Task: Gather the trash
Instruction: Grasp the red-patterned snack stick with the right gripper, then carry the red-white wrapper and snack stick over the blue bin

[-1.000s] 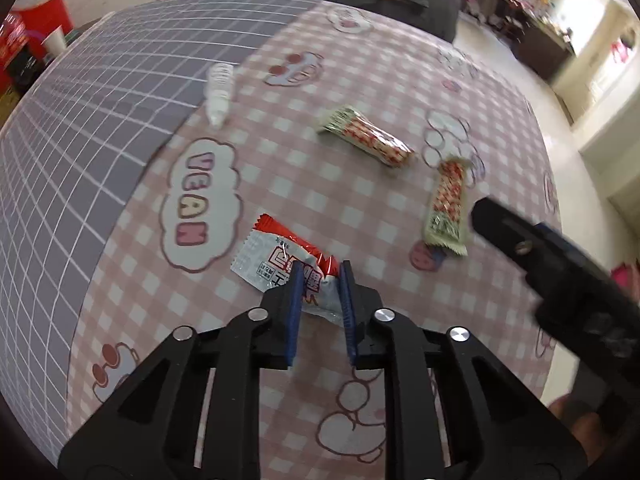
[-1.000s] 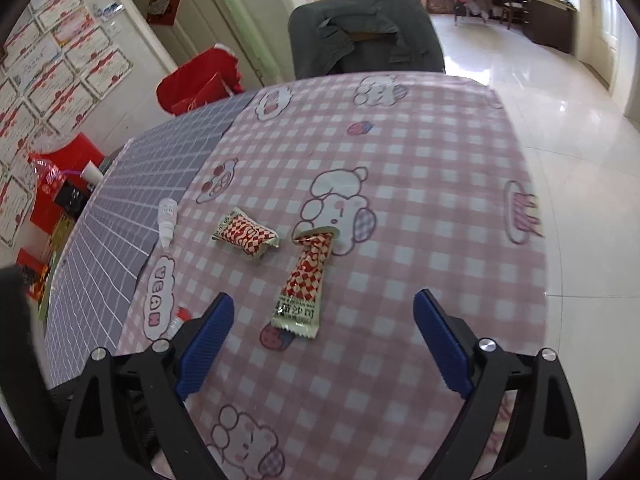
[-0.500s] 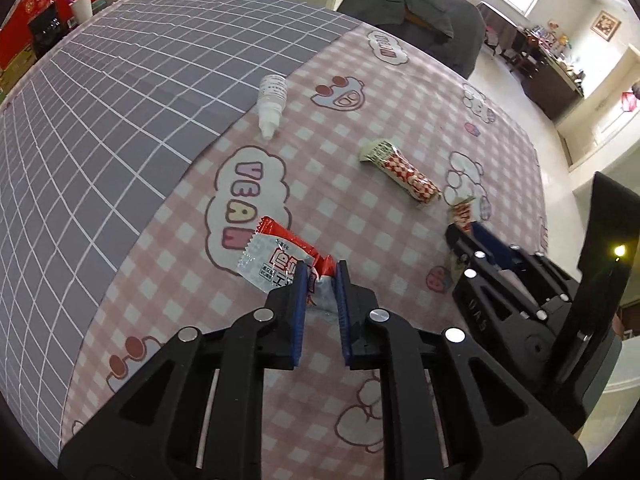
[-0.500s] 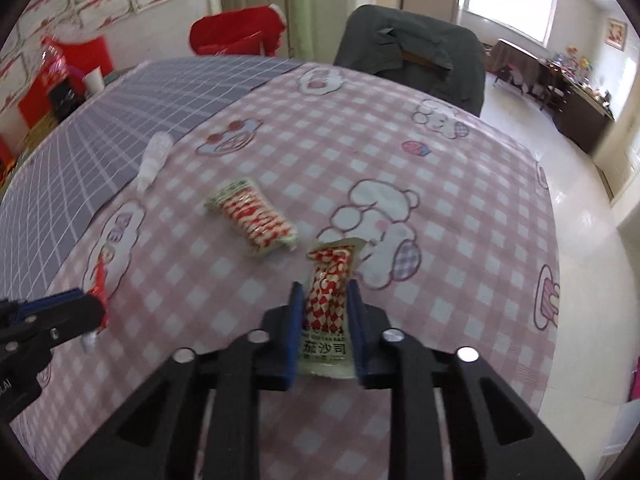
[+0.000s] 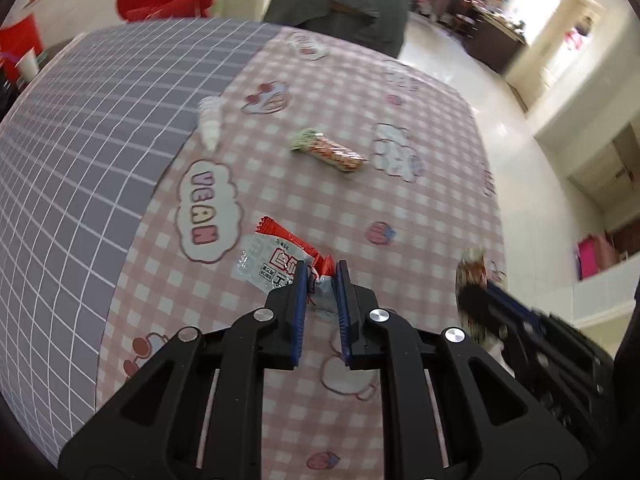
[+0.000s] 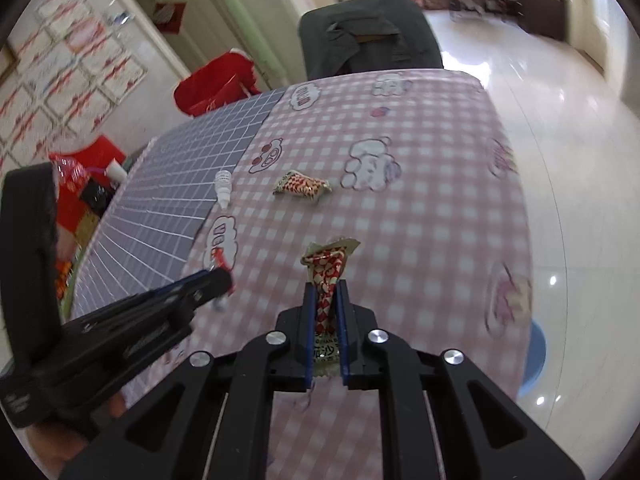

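Room: bare worktop (image 6: 440,208) stretches right to its edge | my left claw (image 5: 320,280) pinching red-and-white wrapper (image 5: 276,260) | my right claw (image 6: 325,292) just closed, pinching checkered red-white wrapper (image 6: 328,268), crumpled.

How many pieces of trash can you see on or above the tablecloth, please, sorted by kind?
Red-and-white checked snack wrappers: 2, one lying on the cloth, one in the right gripper
Red and clear wrapper: 1, in the left gripper
Small white dropper bottle: 1
Total: 4
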The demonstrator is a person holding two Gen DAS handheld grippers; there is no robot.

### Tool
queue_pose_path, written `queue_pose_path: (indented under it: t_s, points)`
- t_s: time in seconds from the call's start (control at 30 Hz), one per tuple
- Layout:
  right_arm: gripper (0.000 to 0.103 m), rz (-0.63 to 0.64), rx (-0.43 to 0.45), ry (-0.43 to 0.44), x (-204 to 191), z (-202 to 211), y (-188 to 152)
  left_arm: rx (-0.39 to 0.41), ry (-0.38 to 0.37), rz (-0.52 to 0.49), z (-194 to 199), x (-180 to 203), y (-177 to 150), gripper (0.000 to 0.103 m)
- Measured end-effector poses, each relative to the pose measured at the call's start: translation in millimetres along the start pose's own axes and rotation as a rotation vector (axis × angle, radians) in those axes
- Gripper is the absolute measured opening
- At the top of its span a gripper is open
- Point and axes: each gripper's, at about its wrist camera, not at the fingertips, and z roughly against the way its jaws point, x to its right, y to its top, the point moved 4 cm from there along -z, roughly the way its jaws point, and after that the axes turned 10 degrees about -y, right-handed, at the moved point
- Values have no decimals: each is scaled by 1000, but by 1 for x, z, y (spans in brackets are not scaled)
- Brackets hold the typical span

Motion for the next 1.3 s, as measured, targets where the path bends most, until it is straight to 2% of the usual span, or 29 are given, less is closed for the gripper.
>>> queue_pose_path:
  t_s: [0.23, 0.7, 0.9, 1.17, 1.3]
  points:
    - [10, -125, 56, -66, 41, 44, -20, -28, -78, -91, -4, 55, -6, 14]
    - [10, -311, 224, -186, 153, 94, -24, 5, -204, -270, -28, 197, -17, 14]
    - [10, -371, 258, -240, 199, 105, -27, 4, -262, -328, -48, 251, -25, 14]
    - [10, -448, 279, -283, 253, 110, -34, -23, -276, -356, -72, 288, -36, 14]
    - [15, -488, 294, -272, 271, 108, -35, -34, -272, -353, -81, 296, -37, 14]
